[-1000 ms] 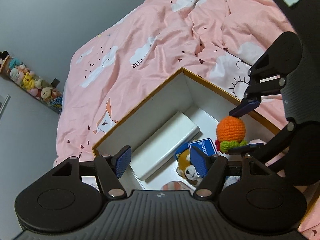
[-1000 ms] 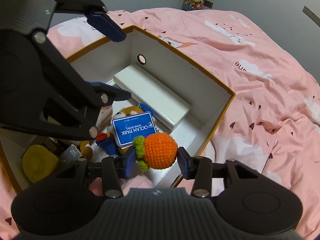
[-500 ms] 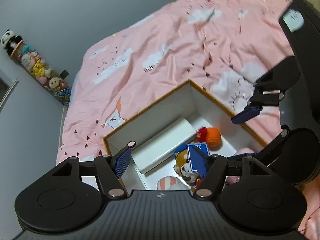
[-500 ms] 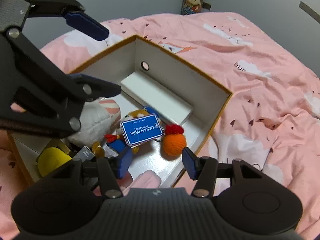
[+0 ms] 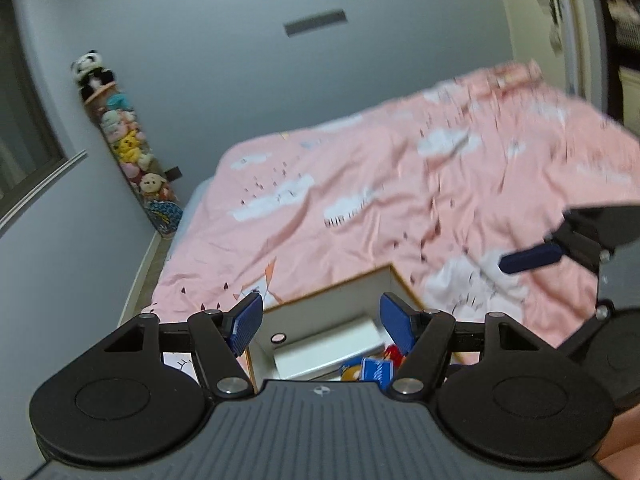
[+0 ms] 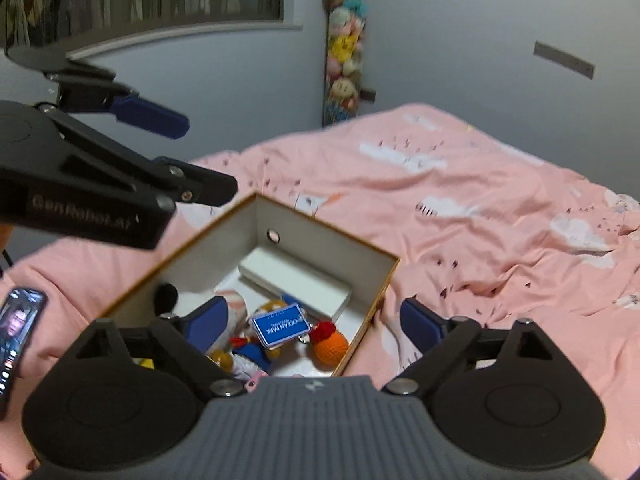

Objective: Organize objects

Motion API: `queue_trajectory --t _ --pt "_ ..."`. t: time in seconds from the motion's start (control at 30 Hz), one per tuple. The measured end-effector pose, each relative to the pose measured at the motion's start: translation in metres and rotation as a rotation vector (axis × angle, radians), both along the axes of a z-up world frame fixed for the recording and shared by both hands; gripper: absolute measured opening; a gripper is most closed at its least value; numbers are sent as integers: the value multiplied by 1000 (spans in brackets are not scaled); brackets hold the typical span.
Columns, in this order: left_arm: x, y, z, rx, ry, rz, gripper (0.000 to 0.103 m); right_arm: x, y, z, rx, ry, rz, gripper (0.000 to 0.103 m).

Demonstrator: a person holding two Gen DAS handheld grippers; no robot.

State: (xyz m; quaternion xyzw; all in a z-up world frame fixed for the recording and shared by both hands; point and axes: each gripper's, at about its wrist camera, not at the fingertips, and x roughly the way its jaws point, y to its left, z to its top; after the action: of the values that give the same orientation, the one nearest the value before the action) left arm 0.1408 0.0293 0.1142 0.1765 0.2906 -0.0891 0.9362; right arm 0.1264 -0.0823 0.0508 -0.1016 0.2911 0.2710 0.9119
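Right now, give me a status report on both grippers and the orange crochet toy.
Left gripper open, empty. Right gripper open, empty, above the box. Orange crochet toy lying in box beside blue tag. Nothing blocking.

Both tools are showing matte black linkage arms with silver screw heads and a ribbed grey housing behind the jaws. The left gripper [image 5: 322, 322] and right gripper [image 6: 314, 320] are wearing blue pads [image 5: 247, 320], and white lettering is marking the left one's side.
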Motion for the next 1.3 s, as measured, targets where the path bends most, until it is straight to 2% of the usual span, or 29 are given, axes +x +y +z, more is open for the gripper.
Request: queue_trajectory --t 0.1,0.13,0.17,0.3,0.4,0.57,0.67,0.9,1.07,1.3 --pt "-18 5 13 -43 -54 46 85 -16 -9 10 38 -30 -44 100" --pt "-24 8 16 -58 -67 69 92 -22 -14 13 60 -43 -69 102" --pt "-30 10 18 -65 -76 100 94 -26 -17 15 78 -53 -90 102" --pt "-51 14 13 -53 -90 236 94 -45 -28 17 132 -70 -159 102" --pt "-67 10 1 -50 -104 278 94 -58 -29 9 138 -79 -205 102" --pt "-72 2 -33 -85 -28 308 94 -72 -33 -9 140 -86 -237 102" --pt "-72 -4 -53 -64 25 320 94 -75 -33 -17 113 -66 -253 102" --pt "-82 -8 -87 -77 121 344 93 -85 -32 -46 32 -43 -265 102" --pt "-81 -9 -104 -89 159 362 93 -76 -31 -65 -5 53 -267 102" --pt "-77 -6 -124 -124 231 386 93 -70 -31 -80 -50 124 -289 102"
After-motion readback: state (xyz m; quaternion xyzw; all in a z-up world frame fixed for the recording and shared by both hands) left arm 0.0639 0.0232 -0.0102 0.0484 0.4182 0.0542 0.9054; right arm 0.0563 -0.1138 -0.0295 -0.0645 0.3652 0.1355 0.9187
